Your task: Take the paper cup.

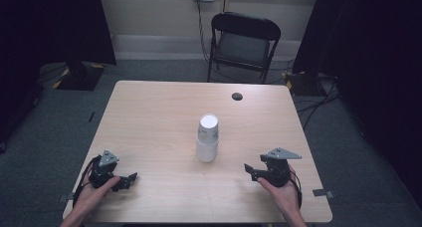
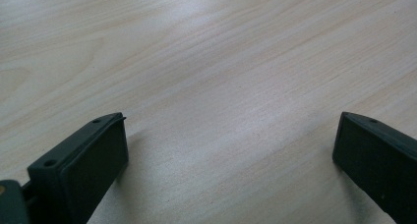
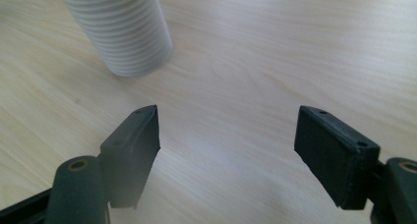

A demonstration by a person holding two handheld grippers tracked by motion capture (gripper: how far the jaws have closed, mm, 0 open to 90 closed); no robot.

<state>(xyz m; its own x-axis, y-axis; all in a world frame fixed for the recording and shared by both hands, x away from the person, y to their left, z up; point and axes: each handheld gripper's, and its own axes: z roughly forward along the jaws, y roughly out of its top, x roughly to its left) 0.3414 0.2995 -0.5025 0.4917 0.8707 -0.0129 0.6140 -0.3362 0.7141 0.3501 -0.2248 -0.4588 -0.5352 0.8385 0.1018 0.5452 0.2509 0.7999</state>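
Cups, white ribbed paper ones [image 1: 207, 138] stacked upside down into one short tower, stand near the middle of the pale wooden bench [image 1: 149, 117]. The right claw [image 1: 250, 171] rests on the bench near its front edge, well apart from the stack, jaws spread wide with nothing between them; its own view shows the ribbed wall [image 3: 120, 30] ahead. The left claw [image 1: 130, 179] lies at the front left, jaws likewise spread over bare wood. A black folding chair [image 1: 244, 43] stands beyond the bench.
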